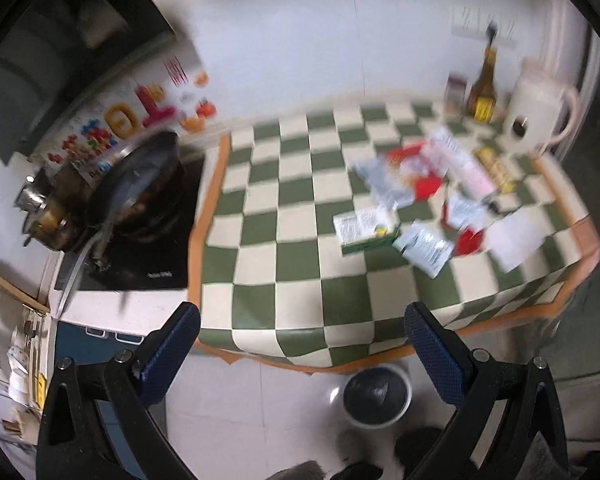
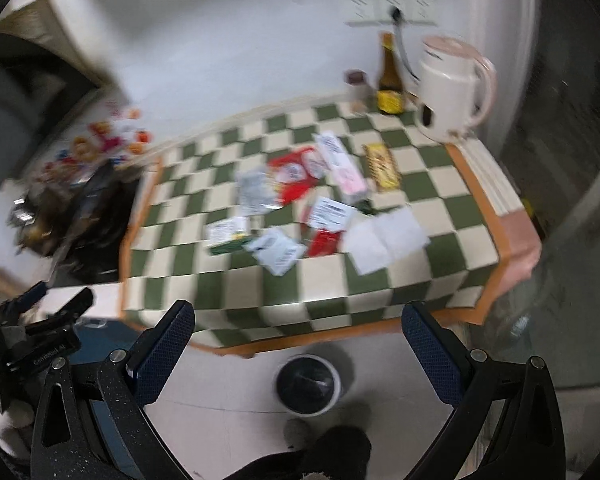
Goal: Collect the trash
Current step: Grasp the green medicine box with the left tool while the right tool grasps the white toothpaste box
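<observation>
Several pieces of trash lie on a green-and-white checkered table (image 1: pixel 284 208): a green-edged carton (image 1: pixel 366 228), white packets (image 1: pixel 422 248), red wrappers (image 1: pixel 416 168), a pink box (image 1: pixel 464 164), a yellow bar (image 2: pixel 382 166) and a white paper sheet (image 2: pixel 384 238). A white bin with a black liner (image 1: pixel 378 398) stands on the floor below the table's front edge; it also shows in the right wrist view (image 2: pixel 308 384). My left gripper (image 1: pixel 302 320) is open and empty, held off the front edge. My right gripper (image 2: pixel 298 318) is open and empty too.
A white kettle (image 1: pixel 538 112), a brown bottle (image 1: pixel 484 88) and a small jar (image 1: pixel 456 94) stand at the table's back right. A dark wok (image 1: pixel 140 184) sits on a black cooktop (image 1: pixel 156 252) to the left. The left gripper's body (image 2: pixel 40 332) shows at the right view's left edge.
</observation>
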### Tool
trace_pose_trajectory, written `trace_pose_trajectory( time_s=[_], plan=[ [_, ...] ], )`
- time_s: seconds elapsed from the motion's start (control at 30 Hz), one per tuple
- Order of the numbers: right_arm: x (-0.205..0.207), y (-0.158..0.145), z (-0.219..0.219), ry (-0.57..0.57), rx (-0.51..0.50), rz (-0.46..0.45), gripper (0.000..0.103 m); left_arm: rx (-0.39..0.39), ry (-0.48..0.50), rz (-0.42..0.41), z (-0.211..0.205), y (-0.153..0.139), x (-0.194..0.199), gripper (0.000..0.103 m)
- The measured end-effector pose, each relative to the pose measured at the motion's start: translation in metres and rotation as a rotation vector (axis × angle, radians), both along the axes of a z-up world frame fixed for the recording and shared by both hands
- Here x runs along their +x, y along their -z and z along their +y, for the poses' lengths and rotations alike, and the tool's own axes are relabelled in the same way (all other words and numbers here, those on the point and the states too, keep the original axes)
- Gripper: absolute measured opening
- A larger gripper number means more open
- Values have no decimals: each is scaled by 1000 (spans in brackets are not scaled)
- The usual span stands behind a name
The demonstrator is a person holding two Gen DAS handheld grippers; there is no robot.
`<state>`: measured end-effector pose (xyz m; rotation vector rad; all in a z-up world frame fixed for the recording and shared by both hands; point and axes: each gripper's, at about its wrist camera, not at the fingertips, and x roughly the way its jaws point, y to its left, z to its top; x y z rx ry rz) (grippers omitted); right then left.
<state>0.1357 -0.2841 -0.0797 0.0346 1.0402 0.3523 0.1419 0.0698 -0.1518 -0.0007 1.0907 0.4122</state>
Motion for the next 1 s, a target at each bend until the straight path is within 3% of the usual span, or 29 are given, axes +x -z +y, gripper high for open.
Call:
trace_pose_trajectory(
  time_s=[0.13, 0.2, 0.3, 0.43, 0.6, 0.7, 0.8, 0.87, 0.9, 1.0],
  plan=[
    [65, 44, -1, 23, -22, 83, 98, 44, 49, 123, 6, 47, 48, 103],
    [115, 71, 6, 1, -49, 134, 92, 104, 122, 200, 3, 72, 81, 103],
    [178, 105, 23, -32, -111, 185, 92, 177, 275, 335, -2, 113, 135, 103],
    [266, 149, 50, -105, -161, 271, 92, 195, 465, 486, -3, 151, 181, 103],
    [323, 184, 78, -186, -185, 341, 92, 150, 607, 660, 1, 190, 214, 103],
    [342, 197, 93, -220, -208, 357, 92, 130, 647, 724, 1, 206, 221, 103],
    [358, 207, 106, -232, -215, 361, 92, 88, 648, 758, 3, 216, 223, 81],
    [371, 214, 116, -231, -212, 366, 92, 91, 641, 742, 3, 216, 220, 79],
    [376, 218, 121, -227, -217, 362, 92, 75, 623, 732, 5, 214, 220, 78],
    [387, 226, 137, -226, -228, 346, 86, -42, 470, 656, 21, 194, 222, 61]
  ],
)
